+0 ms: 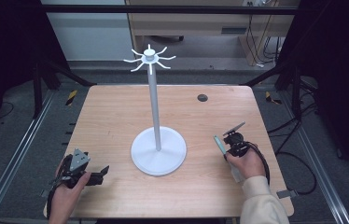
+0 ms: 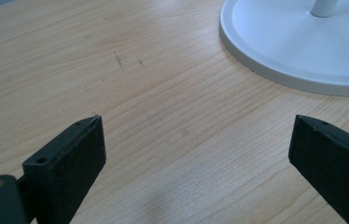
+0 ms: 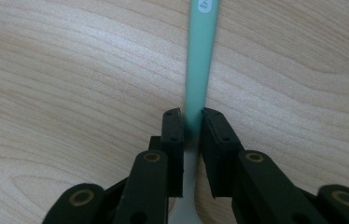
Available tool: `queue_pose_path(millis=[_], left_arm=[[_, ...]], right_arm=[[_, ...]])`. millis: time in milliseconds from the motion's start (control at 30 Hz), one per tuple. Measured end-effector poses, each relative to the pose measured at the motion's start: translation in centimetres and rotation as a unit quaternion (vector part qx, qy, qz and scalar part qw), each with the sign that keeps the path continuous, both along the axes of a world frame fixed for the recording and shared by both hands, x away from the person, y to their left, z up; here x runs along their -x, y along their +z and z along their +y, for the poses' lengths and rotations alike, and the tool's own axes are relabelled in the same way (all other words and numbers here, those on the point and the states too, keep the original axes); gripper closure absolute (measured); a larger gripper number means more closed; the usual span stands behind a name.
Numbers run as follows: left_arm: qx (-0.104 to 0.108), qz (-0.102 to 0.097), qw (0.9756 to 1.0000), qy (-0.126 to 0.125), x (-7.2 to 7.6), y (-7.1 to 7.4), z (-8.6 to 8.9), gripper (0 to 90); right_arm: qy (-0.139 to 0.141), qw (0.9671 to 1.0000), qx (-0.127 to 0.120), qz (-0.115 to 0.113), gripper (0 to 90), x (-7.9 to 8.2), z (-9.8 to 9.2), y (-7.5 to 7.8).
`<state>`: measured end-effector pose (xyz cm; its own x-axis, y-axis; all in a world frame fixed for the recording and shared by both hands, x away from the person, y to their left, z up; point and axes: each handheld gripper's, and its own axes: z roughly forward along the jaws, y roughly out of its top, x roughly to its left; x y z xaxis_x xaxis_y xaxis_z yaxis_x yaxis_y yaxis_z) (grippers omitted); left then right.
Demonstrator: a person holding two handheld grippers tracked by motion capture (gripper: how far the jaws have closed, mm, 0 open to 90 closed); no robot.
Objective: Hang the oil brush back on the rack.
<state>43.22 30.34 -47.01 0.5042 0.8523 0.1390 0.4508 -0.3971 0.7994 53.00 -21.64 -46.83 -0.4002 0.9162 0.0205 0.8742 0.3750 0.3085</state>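
Near the table's [image 1: 116, 100] right edge, the right gripper [image 3: 191, 122] pinches the green handle of a utensil [image 3: 199, 60] lying flat on the wood — jaws nearly together on its narrow stem, probably for lifting toward the white hook stand [image 1: 157, 148] at mid-table. The left gripper [image 2: 196, 140] waits near the front-left corner — jaws wide, empty.

Stand [image 1: 158, 150] planted at mid-bench [image 1: 116, 107], its pole upright, hooked arms at the top. Left of its base, near the front edge: left hand-held gripper [image 1: 101, 171], apart from the base rim. Right of the base: a slim handled tool [image 1: 219, 144], flat on the bench, lying between the tips of the right hand-held gripper [image 1: 228, 148]. Far behind, right of the pole: a small round cap [image 1: 202, 97], set into the benchtop.
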Motion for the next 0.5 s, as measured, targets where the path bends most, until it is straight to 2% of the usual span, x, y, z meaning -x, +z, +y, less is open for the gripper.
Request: queue_pose_path(millis=[500], left_arm=[[-0.001,0.003,1.0000,0.001,-0.09,-0.03,0.10,3.4]], right_arm=[[-0.012,0.9999,-0.002,-0.003,82.6,0.01,-0.01,0.17]])
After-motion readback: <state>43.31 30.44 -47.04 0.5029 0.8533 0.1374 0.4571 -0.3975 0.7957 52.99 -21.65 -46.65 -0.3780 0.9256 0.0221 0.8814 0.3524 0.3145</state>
